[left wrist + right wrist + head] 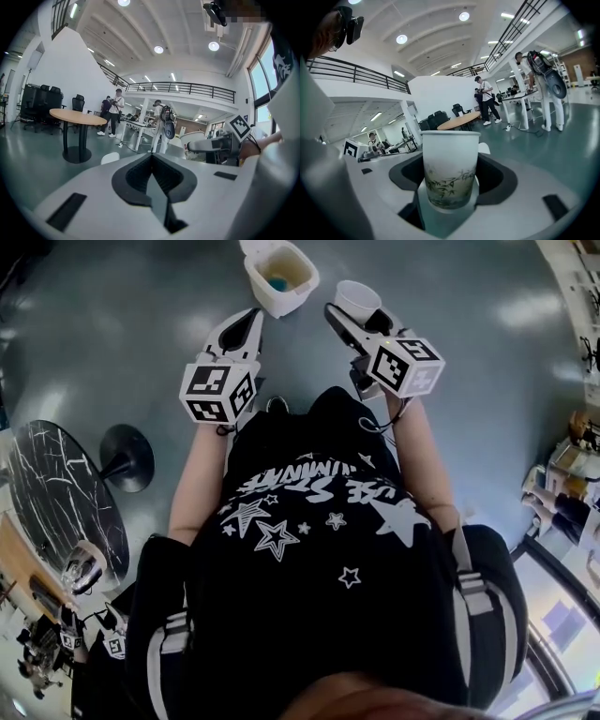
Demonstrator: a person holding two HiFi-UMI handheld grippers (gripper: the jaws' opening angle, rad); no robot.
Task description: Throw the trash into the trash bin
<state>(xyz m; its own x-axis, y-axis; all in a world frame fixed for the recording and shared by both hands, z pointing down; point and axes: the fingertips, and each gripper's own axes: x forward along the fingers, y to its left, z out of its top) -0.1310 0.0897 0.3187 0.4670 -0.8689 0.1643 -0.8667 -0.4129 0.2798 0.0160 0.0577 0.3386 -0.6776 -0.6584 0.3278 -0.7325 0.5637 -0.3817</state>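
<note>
Paper cup [450, 164] held upright, just short of the white trash bin [272, 304]

Right gripper [359, 315] has its jaws spread wide and pressed against the cup's lower sides. The mouth is kept up, probably so any dregs stay in until it is tipped; whether the cup holds anything is too small to tell. The cup is just beside the bin, not yet over its opening. The bin stands open-topped on the grey floor ahead of the person, with a blue scrap [278, 283] lying inside. Left gripper [251, 320] is pinched closed with nothing between its jaws, idle near the bin's other side.
</note>
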